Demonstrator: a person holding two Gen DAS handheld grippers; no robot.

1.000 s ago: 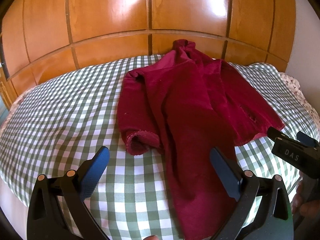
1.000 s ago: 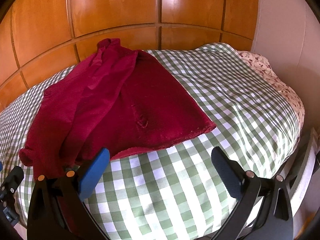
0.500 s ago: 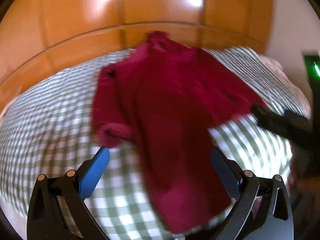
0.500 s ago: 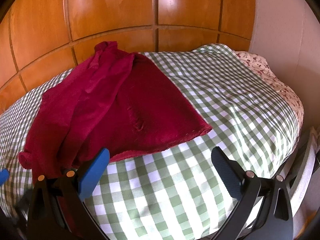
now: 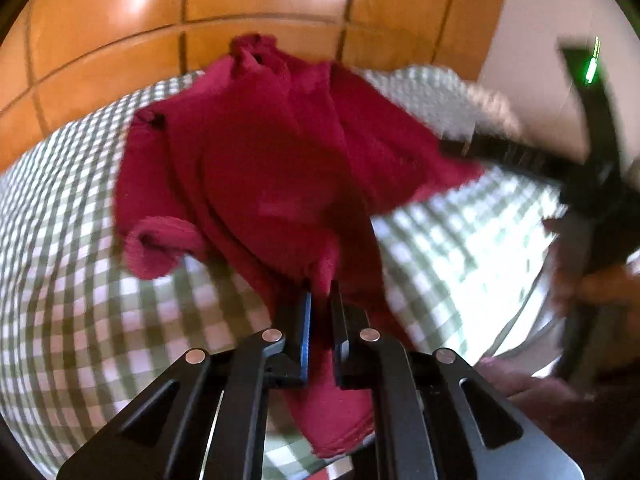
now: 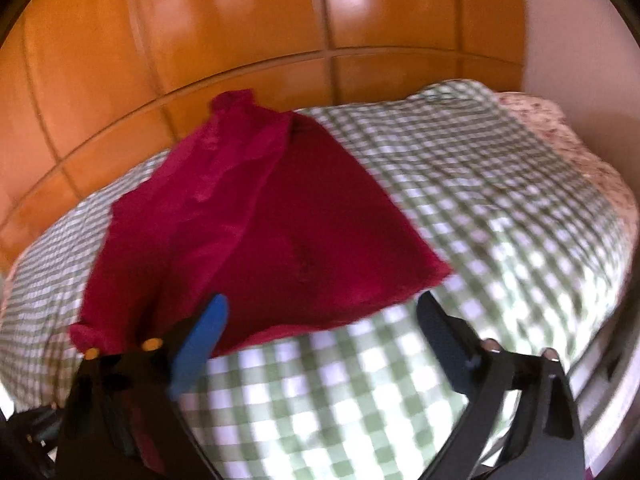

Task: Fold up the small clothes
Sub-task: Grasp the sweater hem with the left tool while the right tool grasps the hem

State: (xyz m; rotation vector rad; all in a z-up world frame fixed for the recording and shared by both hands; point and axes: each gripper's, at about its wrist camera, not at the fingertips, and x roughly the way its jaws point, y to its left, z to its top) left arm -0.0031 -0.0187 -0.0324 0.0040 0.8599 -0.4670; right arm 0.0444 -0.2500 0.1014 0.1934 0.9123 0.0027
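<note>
With the left gripper (image 5: 320, 300) pinched narrowly on the near hem of the dark red knitted garment (image 5: 256, 160) lying on the green-and-white checked bedcover (image 5: 80, 320) and the right gripper (image 6: 320, 320) spread wide and empty, a one-sided pull risks bunching it.

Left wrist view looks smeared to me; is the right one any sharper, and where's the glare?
Left wrist view: motion blur smears the checked bedspread and red garment; white glare patches on the wooden headboard. Right wrist view: also soft, the right gripper included; fainter headboard glare.
</note>
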